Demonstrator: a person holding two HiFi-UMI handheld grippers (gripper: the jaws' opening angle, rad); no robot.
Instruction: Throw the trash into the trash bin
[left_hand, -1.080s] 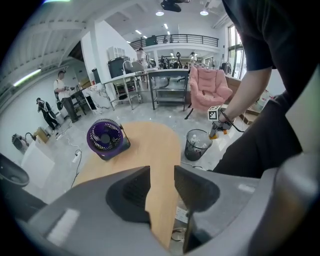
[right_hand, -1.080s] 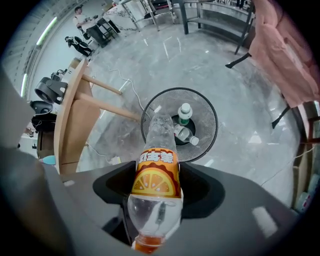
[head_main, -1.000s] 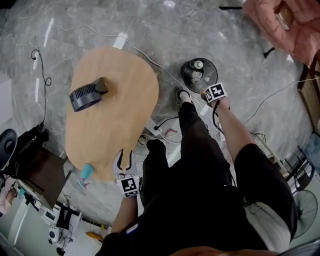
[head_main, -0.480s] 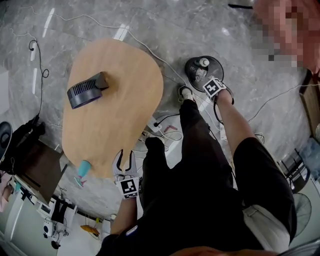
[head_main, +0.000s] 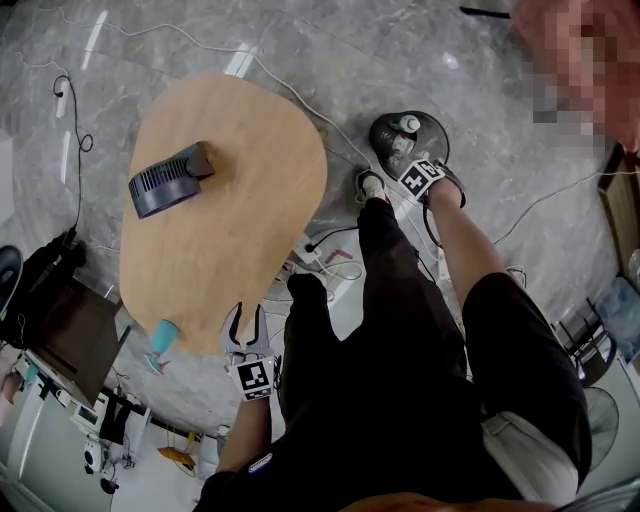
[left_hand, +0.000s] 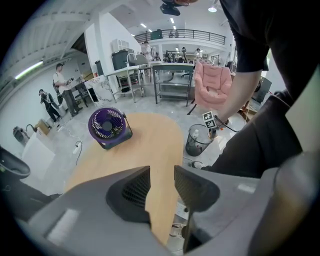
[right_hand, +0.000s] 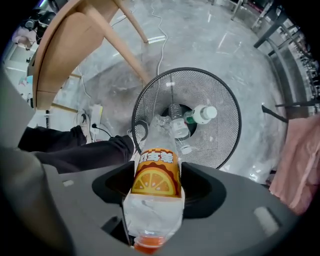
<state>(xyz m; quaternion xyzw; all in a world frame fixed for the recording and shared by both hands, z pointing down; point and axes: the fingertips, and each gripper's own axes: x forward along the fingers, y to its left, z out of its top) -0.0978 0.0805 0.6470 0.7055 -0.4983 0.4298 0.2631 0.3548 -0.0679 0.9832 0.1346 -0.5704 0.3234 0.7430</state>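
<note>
A dark purple fan (head_main: 168, 180) rests on the oval wooden table (head_main: 240, 230), a small teal thing (head_main: 163, 338) shows just beside the table's edge, a white power strip (head_main: 308, 249) with cables lies on the grey marble floor (head_main: 300, 40), and a pink armchair (left_hand: 213, 86) stands well apart.

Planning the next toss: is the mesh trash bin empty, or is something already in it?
Not empty: the trash bin holds clear plastic bottles at its bottom, including a white-capped bottle.
</note>
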